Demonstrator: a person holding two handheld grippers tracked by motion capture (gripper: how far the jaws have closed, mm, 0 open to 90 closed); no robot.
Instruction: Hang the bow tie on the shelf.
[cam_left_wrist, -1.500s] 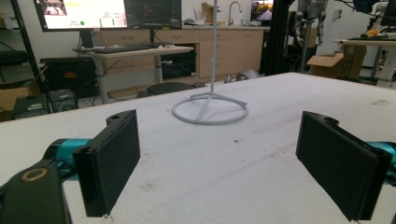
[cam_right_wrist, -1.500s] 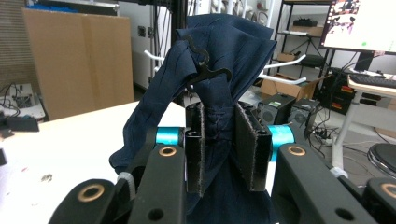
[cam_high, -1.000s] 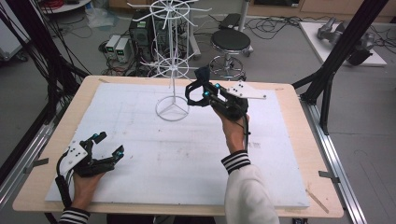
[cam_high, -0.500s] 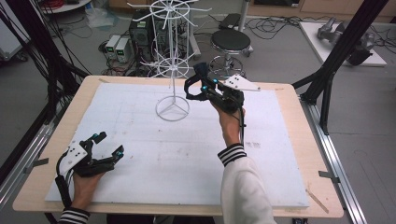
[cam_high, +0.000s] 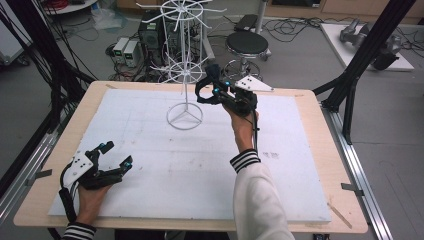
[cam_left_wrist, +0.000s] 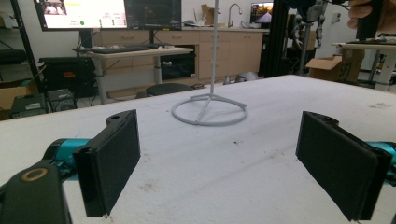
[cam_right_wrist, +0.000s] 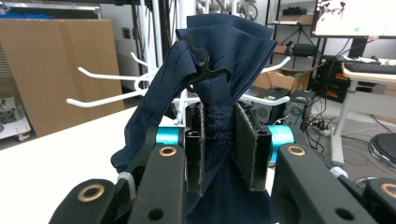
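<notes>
Right gripper (cam_right_wrist: 219, 149) jaws clamp the navy cloth (cam_right_wrist: 219, 60), hook (cam_right_wrist: 201, 65) poking above them, rack (cam_right_wrist: 116, 88) prongs just beyond. Hook could miss a prong. Left gripper (cam_left_wrist: 219, 163) jaws wide, empty.

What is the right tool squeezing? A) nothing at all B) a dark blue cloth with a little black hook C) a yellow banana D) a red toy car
B: in the right gripper view the right tool is shut on a dark blue cloth with a small black hook at its top, held up near the white rack.
</notes>
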